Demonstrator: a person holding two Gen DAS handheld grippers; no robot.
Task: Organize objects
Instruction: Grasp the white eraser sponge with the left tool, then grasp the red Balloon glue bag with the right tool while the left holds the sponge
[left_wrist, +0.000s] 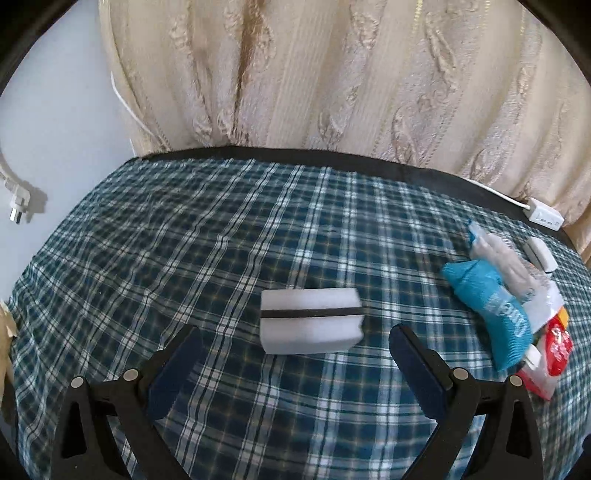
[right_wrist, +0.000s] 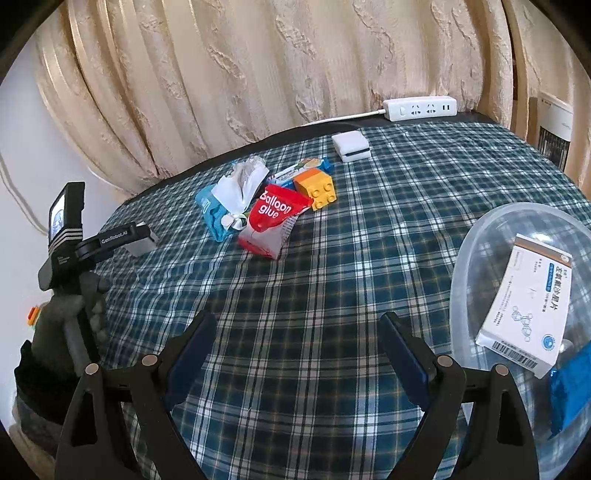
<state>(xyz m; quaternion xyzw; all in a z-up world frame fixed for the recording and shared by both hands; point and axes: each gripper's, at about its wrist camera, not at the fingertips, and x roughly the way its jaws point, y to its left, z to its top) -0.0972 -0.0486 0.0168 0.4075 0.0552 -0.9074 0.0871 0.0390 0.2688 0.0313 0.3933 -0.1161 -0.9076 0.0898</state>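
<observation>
My left gripper (left_wrist: 295, 354) is open and empty, with a white sponge with a black stripe (left_wrist: 311, 320) lying on the plaid cloth just ahead between the jaws. To its right lies a blue pouch (left_wrist: 491, 310). My right gripper (right_wrist: 297, 339) is open and empty above bare cloth. A clear plastic bowl (right_wrist: 476, 240) at the right holds a white medicine box (right_wrist: 526, 306) and a blue packet (right_wrist: 569, 398). Ahead lies a pile: red balloon glue pack (right_wrist: 275, 218), orange-yellow toy brick (right_wrist: 317, 188), blue pouch (right_wrist: 212, 214), white wrapper (right_wrist: 240, 184).
The table has a blue plaid cloth (right_wrist: 332, 277). A second white sponge (right_wrist: 350, 146) and a white power strip (right_wrist: 419, 108) sit at the far edge before the beige curtain (right_wrist: 258, 74). The left gripper's handle and the hand holding it (right_wrist: 70, 266) show at the right wrist view's left.
</observation>
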